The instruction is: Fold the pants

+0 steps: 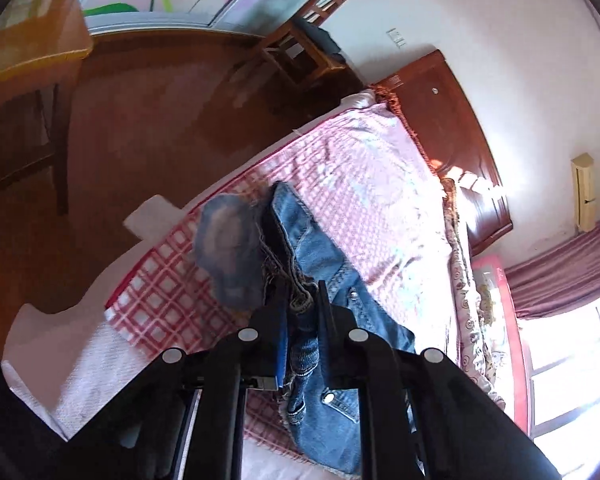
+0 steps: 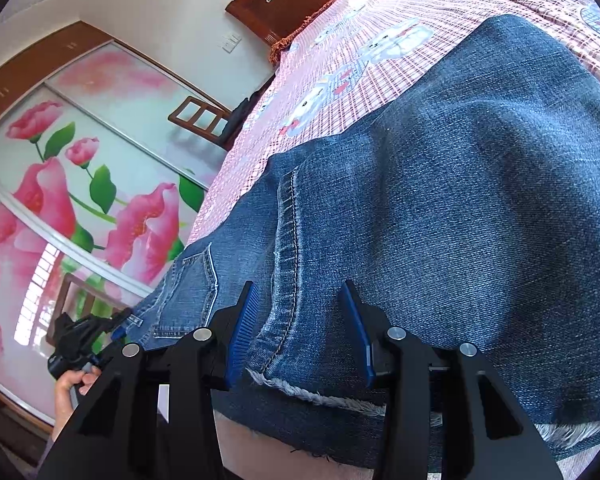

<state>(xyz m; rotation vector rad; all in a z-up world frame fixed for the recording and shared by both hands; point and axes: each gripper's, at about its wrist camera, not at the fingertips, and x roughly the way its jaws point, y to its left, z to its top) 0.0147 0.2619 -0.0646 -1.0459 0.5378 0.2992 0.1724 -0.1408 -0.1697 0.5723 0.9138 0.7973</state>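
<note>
Left wrist view showed the left gripper [image 1: 301, 304] with its black fingers [image 1: 327, 320] drawn close together, pinching a bunched, frayed edge of the blue denim pants [image 1: 319, 252]. The pants trailed away from the fingers across the bed with its pink-and-white checked cover [image 1: 379, 184], one faded fold turned up beside the grip. Beyond the bed lay a brown wooden floor [image 1: 160, 112] and a wooden chair [image 1: 303, 48].

Right wrist view showed the right gripper [image 2: 300, 328] with its blue-padded fingers [image 2: 242, 332] spread wide apart around a stitched seam of the pants, near the frayed hem and gripping nothing. The denim lay flat on the bed. At lower left the left gripper held the far waistband corner, before a flower-printed wardrobe door [image 2: 60, 184].
</note>
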